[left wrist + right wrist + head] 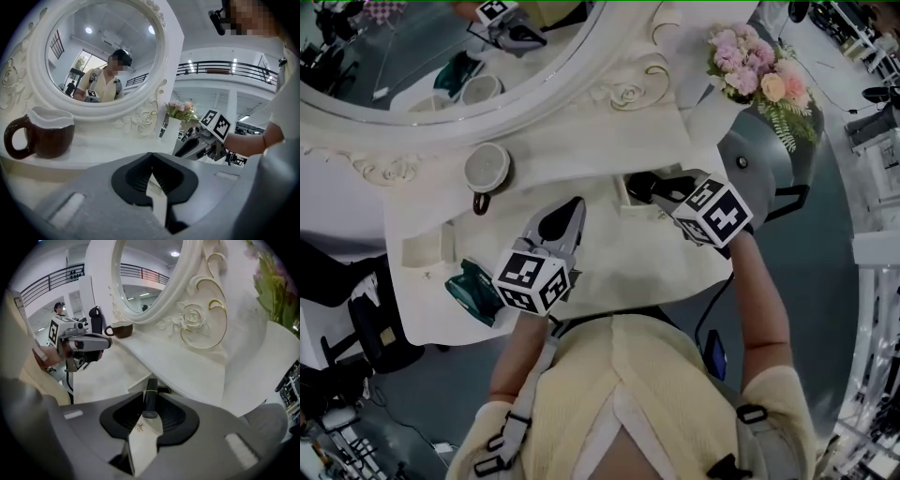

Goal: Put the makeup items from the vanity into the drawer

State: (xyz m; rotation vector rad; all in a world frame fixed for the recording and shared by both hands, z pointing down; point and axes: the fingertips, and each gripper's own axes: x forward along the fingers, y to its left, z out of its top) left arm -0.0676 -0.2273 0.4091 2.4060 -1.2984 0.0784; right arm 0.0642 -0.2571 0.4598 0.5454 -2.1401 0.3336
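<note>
Your right gripper (149, 414) clamps a slim black tube with a yellow-green band (150, 394) near the white vanity top (187, 371); your left gripper (151, 177) is closed, empty.

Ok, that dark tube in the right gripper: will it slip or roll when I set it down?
Likely rigid and light: a slim, glossy dark tube, pinched at one end by the right gripper, so it may pivot. Apparently round, it could roll once released.
</note>
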